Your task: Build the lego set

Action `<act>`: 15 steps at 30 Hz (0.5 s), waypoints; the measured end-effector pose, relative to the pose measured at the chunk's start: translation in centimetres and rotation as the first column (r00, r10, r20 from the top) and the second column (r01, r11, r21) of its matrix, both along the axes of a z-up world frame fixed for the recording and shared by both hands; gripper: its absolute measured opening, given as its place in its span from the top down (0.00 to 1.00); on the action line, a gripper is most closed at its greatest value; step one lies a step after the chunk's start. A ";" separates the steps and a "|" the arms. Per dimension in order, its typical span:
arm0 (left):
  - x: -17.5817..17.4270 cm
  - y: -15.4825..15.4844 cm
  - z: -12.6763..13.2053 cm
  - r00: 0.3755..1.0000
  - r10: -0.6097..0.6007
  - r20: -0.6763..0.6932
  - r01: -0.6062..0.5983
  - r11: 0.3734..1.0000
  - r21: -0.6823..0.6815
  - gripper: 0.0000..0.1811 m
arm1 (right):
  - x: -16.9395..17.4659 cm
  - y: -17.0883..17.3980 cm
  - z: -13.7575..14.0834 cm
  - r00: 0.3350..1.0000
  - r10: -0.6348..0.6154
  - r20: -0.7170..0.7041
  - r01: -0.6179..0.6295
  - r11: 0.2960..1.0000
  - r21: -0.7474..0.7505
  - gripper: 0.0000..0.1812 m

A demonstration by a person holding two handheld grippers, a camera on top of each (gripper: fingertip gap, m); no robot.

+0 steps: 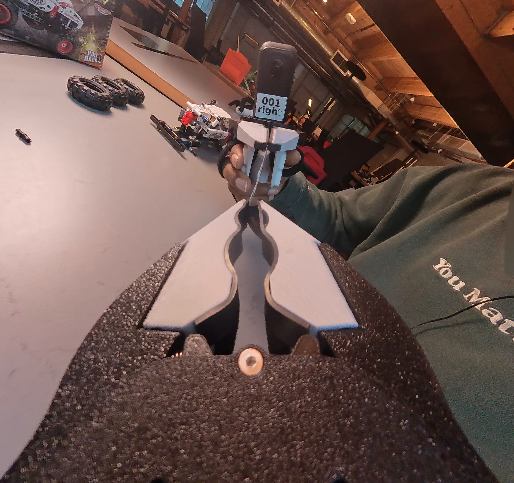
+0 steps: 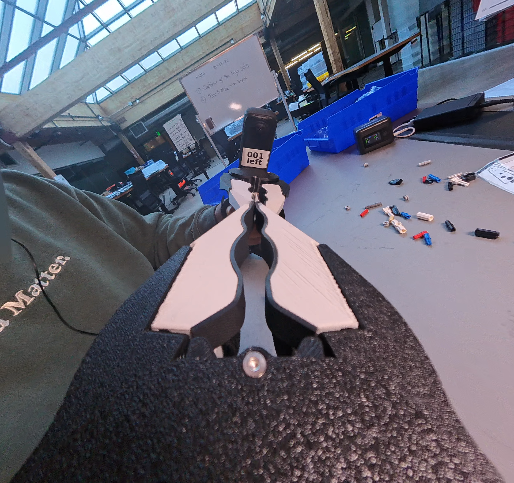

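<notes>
My left gripper (image 1: 251, 204) and my right gripper (image 2: 254, 205) point straight at each other above the grey table (image 1: 83, 219), with their tips touching. Both have their jaws closed, and I cannot see any piece between the tips. The right gripper (image 1: 253, 195) shows head-on in the left wrist view, held by a hand. The left gripper (image 2: 254, 195) shows head-on in the right wrist view. The partly built white lego truck (image 1: 205, 127) stands on the table beyond them. Three black tyres (image 1: 105, 92) lie in a row to its left.
The lego set box (image 1: 55, 10) stands at the far left, with a small black pin (image 1: 23, 136) lying nearer. Loose small pieces (image 2: 403, 219) are scattered to the right, beside an instruction sheet (image 2: 498, 172). Blue bins (image 2: 361, 119) and a black device with a screen (image 2: 374, 134) sit behind. A person's green sweater (image 1: 417, 247) is close by. There is about 5 cm between the tips of the two grippers. From either gripper's tips it is about 25 cm to the small black pin (image 1: 23, 136).
</notes>
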State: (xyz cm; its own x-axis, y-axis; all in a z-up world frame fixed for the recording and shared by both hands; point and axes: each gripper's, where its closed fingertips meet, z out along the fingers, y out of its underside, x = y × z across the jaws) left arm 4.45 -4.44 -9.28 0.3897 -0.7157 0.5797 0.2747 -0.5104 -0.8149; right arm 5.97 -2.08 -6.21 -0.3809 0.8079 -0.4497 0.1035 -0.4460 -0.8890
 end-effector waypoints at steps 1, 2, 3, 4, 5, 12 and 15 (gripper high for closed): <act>0.0 0.0 0.0 1.000 0.000 0.002 0.000 1.000 -0.002 0.97 | 0.0 0.0 0.0 1.000 0.000 -0.002 0.000 1.000 -0.003 1.00; 0.0 0.0 0.0 1.000 -0.002 0.006 0.002 1.000 -0.002 0.98 | 0.0 0.0 0.1 1.000 0.000 -0.002 0.000 1.000 -0.005 1.00; 0.1 0.0 0.1 1.000 -0.003 0.012 0.003 1.000 -0.003 0.98 | 0.0 0.0 0.0 1.000 0.000 -0.002 0.000 1.000 -0.005 1.00; 0.1 0.0 0.1 1.000 -0.003 0.015 0.003 1.000 -0.002 0.98 | 0.0 0.0 0.0 1.000 0.000 -0.001 0.000 1.000 -0.004 1.00; 0.1 0.0 0.1 1.000 -0.004 0.017 0.004 1.000 -0.002 0.99 | 0.0 0.0 0.0 1.000 -0.001 0.000 0.001 1.000 -0.003 1.00; 0.1 -0.1 0.3 1.000 -0.003 0.022 0.003 1.000 -0.002 1.00 | 0.0 0.0 -0.1 1.000 -0.004 0.001 0.004 1.000 0.004 1.00; -0.3 0.0 0.2 1.000 0.006 0.015 -0.006 1.000 -0.018 1.00 | -0.1 0.0 -0.5 1.000 -0.008 0.021 0.008 1.000 0.027 1.00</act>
